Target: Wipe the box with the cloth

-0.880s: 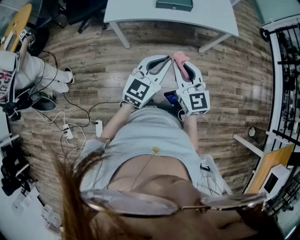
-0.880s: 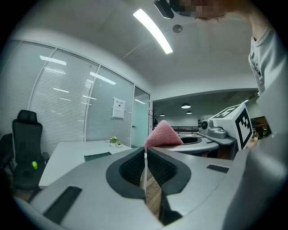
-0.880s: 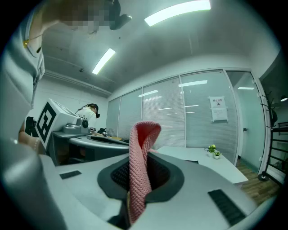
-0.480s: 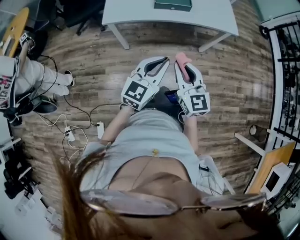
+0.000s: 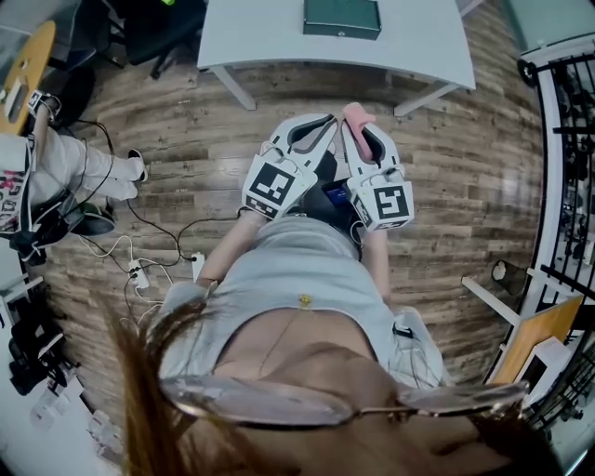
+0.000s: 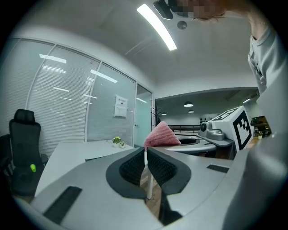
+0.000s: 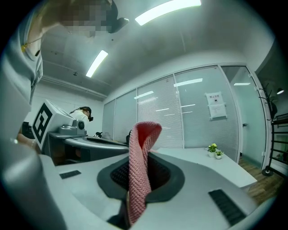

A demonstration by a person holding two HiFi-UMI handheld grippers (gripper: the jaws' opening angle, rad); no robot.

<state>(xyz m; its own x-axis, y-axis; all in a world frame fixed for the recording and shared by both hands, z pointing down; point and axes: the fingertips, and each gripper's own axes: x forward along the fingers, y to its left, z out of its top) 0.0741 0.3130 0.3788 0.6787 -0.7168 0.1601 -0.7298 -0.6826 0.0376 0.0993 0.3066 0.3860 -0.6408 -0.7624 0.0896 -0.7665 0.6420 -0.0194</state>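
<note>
Right tool (image 7: 140, 168) was clamped on the pink cloth (image 7: 145, 134), which ran up between its dark ribbed pads and folded over above them in a loop. Left tool (image 6: 146, 157) had its jaws drawn together with nothing between them; past its tips the cloth's peak showed off to the right. In the head view both tools were held out in front of the person's body, side by side with their tips close together, over the wooden floor (image 5: 465, 149). The green box (image 5: 342, 17) lay flat on the white tabletop (image 5: 260, 37) beyond them, near its far edge, well apart from the cloth and from either tool. Two small potted plants (image 7: 214, 150) stood on a pale surface seen from the right gripper view.
</note>
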